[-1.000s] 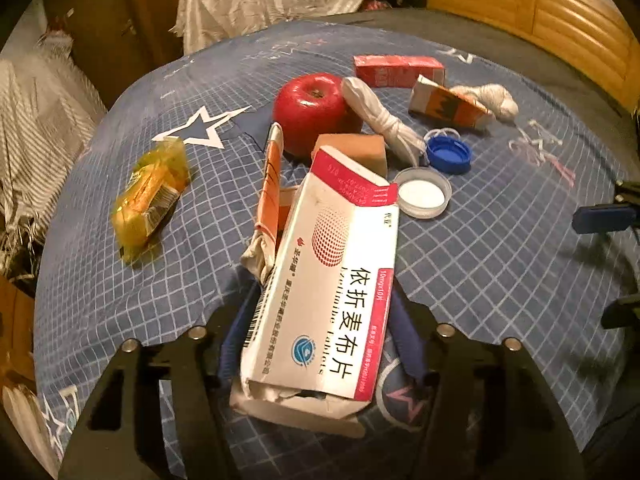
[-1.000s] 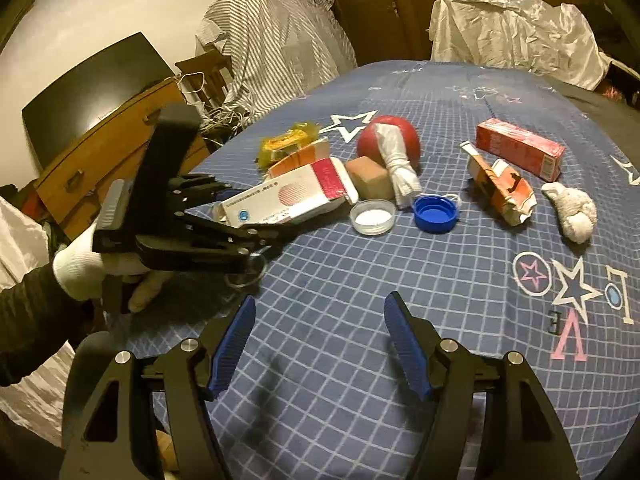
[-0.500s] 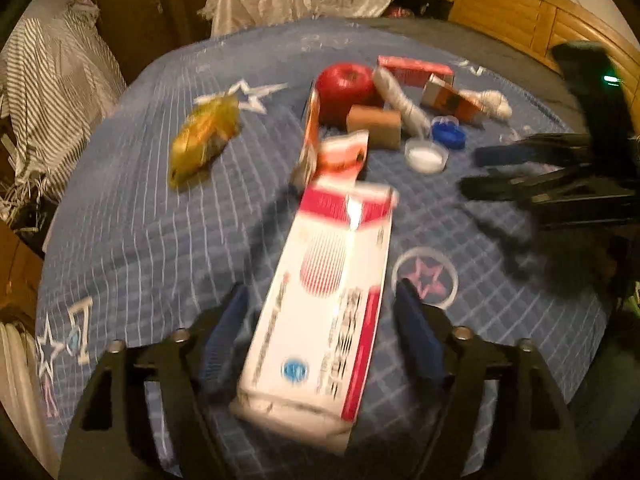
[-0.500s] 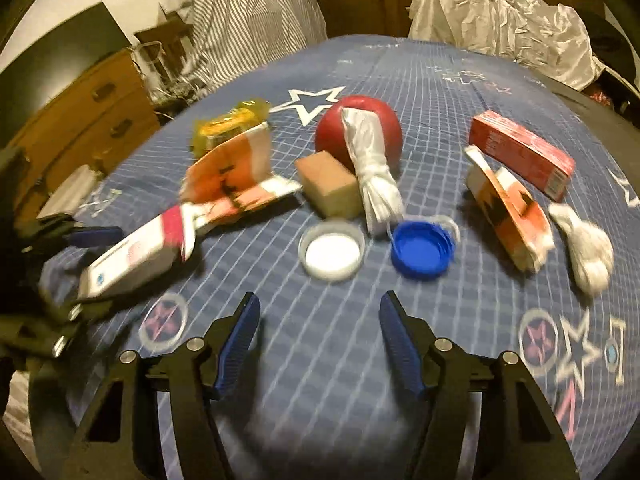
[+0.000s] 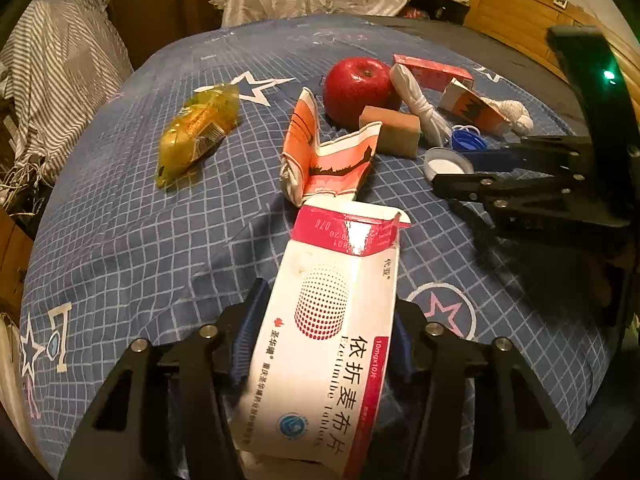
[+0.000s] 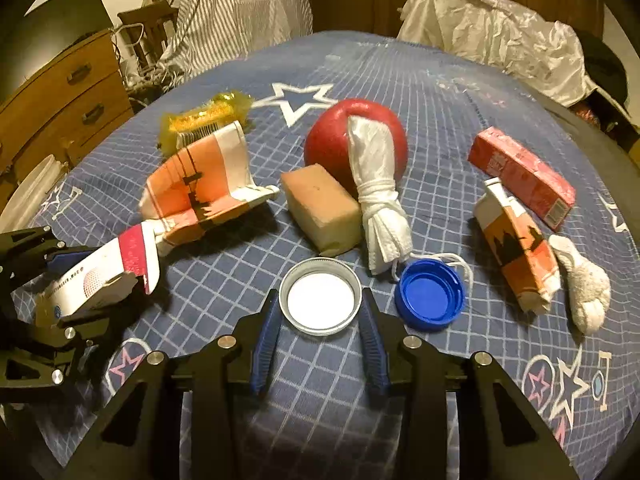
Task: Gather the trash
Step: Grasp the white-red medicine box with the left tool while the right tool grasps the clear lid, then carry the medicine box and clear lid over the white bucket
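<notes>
**Trash on star-print bed, both tongs closing**

- Left tongs [image 5: 326,344]: jaws closing on the pill box [image 5: 328,344], pads against its sides; box's near end cut off by the frame edge.
- Yellow wrapper [image 6: 204,122]: far left, partly hidden behind the torn carton [image 6: 200,192].
- Sponge [image 6: 324,212]: touching the apple [image 6: 332,140], which a knotted tissue [image 6: 380,196] partly covers.
- Right tongs [image 6: 320,322]: jaws closing around the white cap [image 6: 320,298] on the bedspread [image 6: 440,92]; contact hard to make out.
- Blue cap [image 6: 430,294]: just right of it.
- Second carton [image 6: 516,252], red box [image 6: 520,176], tissue wad [image 6: 584,284]: far right.
</notes>
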### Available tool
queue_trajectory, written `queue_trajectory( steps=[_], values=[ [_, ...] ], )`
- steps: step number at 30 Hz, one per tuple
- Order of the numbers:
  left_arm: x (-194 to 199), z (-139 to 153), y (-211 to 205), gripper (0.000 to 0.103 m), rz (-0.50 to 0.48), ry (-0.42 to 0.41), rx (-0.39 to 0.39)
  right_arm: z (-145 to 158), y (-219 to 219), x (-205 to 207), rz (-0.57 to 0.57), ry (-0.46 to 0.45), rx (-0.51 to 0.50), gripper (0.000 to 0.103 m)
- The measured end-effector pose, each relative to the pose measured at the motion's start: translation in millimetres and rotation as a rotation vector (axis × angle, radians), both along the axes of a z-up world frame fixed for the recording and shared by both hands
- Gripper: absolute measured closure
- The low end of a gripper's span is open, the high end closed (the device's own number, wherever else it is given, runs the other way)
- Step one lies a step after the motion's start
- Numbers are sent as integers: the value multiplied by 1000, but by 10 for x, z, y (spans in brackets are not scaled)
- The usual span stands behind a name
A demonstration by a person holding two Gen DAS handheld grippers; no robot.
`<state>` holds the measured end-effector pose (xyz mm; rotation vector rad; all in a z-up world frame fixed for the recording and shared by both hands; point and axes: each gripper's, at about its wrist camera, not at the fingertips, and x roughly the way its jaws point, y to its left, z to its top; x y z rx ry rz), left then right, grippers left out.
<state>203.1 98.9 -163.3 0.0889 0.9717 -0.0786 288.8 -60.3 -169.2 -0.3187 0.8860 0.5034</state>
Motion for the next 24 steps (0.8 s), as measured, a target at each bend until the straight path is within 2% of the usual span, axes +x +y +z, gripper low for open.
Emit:
queue_trajectory(
  steps=[5,14,18,24],
  values=[
    [-285,135,52,52,48,-57,-6,226,-150,-354,-8,-84,63,62],
    [-783,791,-200,52,86,-281,-41,832,-538,-1296,-109,-307,197,62],
    [-948,1058,-446,52,84,-373,-58,1114,-692,-1643,-137,-407,211,62],
    [-1065,1253,-677,52,90,-467,-66,1511,-928,-2057,-196,-549,220,62]
  ],
)
